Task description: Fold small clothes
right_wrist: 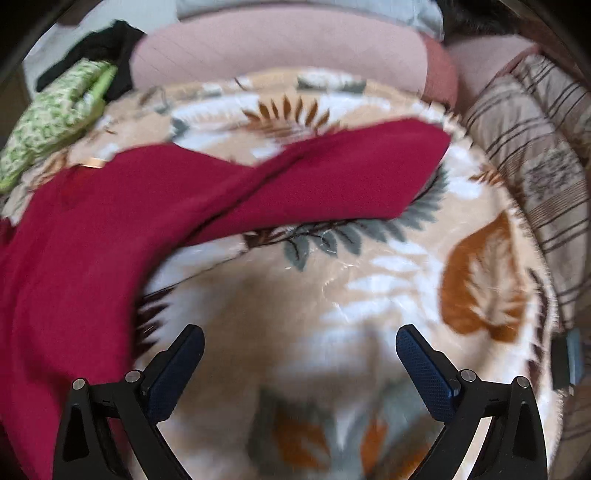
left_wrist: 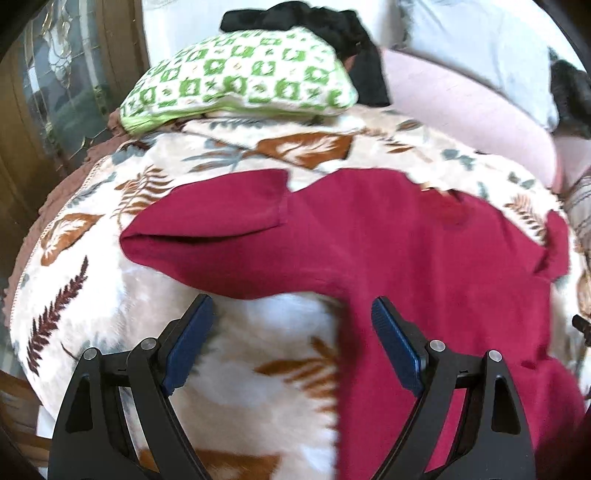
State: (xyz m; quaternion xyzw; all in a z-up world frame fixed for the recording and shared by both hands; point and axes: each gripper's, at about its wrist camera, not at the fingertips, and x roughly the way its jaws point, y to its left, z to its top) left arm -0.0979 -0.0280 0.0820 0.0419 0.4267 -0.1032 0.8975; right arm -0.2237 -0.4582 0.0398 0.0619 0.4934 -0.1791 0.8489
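The left hand-held gripper [left_wrist: 291, 310] is spread wide and grasps nothing. Its blue pads [left_wrist: 395, 343] hang over the blanket [left_wrist: 92, 302], just at the near edge of the red shirt [left_wrist: 369, 236]; the right pad is in front of the red cloth, but I cannot tell if it touches it. The right hand-held gripper [right_wrist: 300, 341] is also released, with its two fingers far apart over bare blanket [right_wrist: 332, 295], and the shirt [right_wrist: 110, 221] lies to its left, apart from the pads [right_wrist: 424, 369].

The shirt lies spread on the leaf-patterned blanket, which covers a bed. In the left view one sleeve [left_wrist: 221, 210] is folded over toward the body, and the body runs down to the lower right of the picture. In the right view the other sleeve [right_wrist: 351, 177] stretches to the right across the blanket.

Behind the shirt a green-and-white cloth [left_wrist: 240, 81] lies folded at the far edge of the blanket, with a black garment [left_wrist: 332, 29] just behind it. A pink cushion [left_wrist: 461, 107] is to the right of them, and a striped cloth [right_wrist: 535, 155] lies at the right side of the bed. No box or basket shows in either view.
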